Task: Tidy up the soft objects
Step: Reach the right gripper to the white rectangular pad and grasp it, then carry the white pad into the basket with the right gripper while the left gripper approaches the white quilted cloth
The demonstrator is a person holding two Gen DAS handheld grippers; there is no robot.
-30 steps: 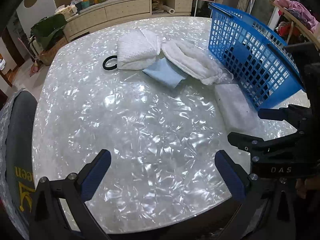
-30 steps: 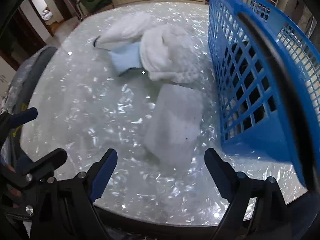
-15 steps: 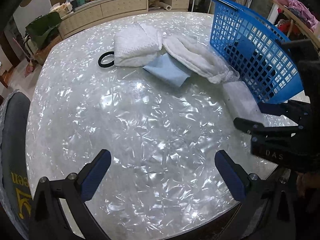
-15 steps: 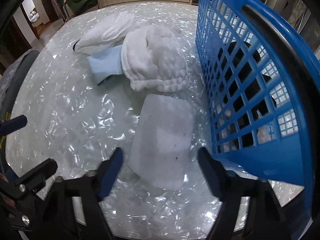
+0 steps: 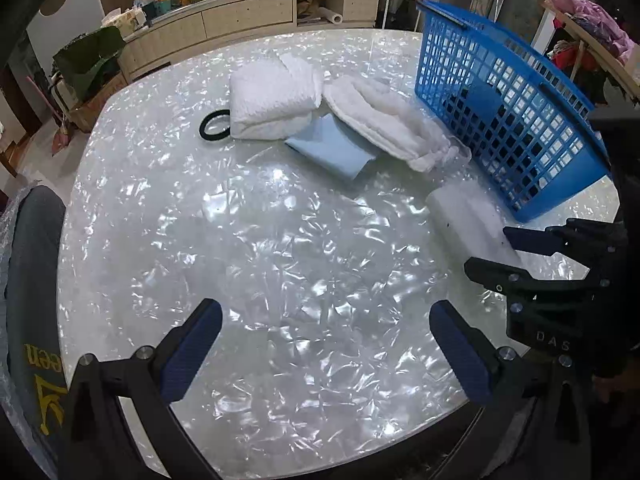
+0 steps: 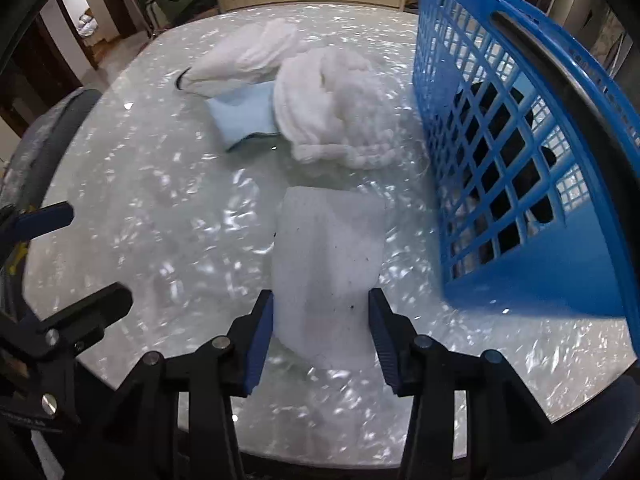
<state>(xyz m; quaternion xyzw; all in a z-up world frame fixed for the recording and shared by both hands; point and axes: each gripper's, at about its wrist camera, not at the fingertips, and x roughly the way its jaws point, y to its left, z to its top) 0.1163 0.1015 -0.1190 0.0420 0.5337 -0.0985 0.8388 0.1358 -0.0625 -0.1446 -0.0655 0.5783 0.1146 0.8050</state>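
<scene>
Foam block [image 6: 328,264]: white, soft, flat on the table [image 5: 280,264], just beside the near corner of the blue basket [image 6: 520,184]. I judge it the next soft thing to go in.

Right gripper [image 6: 320,328]: mine, pointing steeply down at the block's near end. Its jaws have just been closing, and the two blue pads now sit against the block's sides, pinching it. I took it across the narrow width so the foam squeezes rather than slips.

Left gripper [image 5: 324,352]: spread wide over bare table, holding nothing, well apart from the basket. I keep it out of the way while the right does the lifting.

White towels [image 5: 276,104]: two folded bundles on the far side of the block, near the basket's long wall, with a pale blue cloth [image 5: 332,152] partly tucked under them.

Black ring [image 5: 214,126]: touching the left towel's edge, on the side away from the basket.

Basket contents: something dark lies inside; through the mesh I cannot tell what.

Right wrist view: shows the pads meeting the foam, and the basket's black handle [image 6: 560,80] close above.

Left wrist view: shows the whole pile laid out and the right gripper [image 5: 532,252] from the side, but the pad contact is hidden there.
</scene>
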